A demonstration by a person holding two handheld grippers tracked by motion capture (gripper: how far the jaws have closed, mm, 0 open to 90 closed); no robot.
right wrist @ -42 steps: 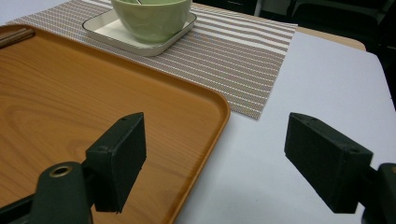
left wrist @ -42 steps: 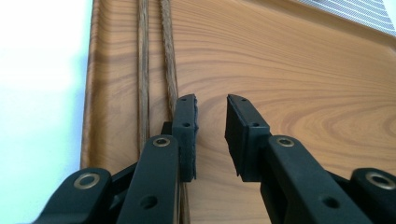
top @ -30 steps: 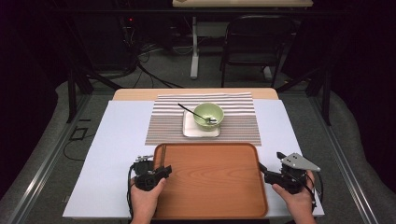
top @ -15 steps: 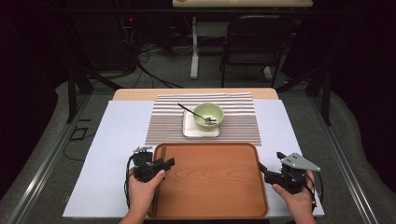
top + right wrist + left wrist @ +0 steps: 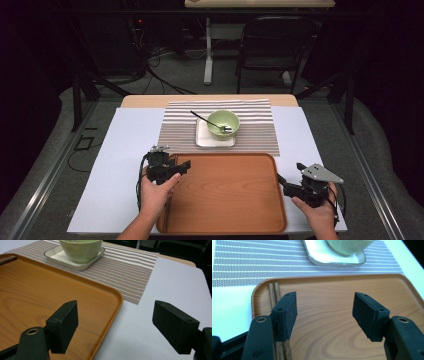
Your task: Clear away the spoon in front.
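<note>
Chopsticks (image 5: 274, 291) lying along tray (image 5: 332, 287) left rim; left gripper (image 5: 325, 300) jaws just opening, empty; right gripper (image 5: 115, 312) jaws spread, empty.

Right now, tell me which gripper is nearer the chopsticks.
Left. The left gripper, jaws just opening and empty, hangs over the chopsticks at the tray's left edge; the right gripper sits at the tray's right edge.

A big brown wooden tray (image 5: 225, 200) lies on the white surface (image 5: 120, 165). The left hand-held gripper (image 5: 181, 165) reaches over the tray's left edge, and its jaws have just been opening. The right hand-held gripper (image 5: 281, 181) sits by the tray's right edge. Farther back, a round green bowl (image 5: 223, 122) stands on a square white plate (image 5: 202, 138), on a striped mat (image 5: 260, 131).
</note>
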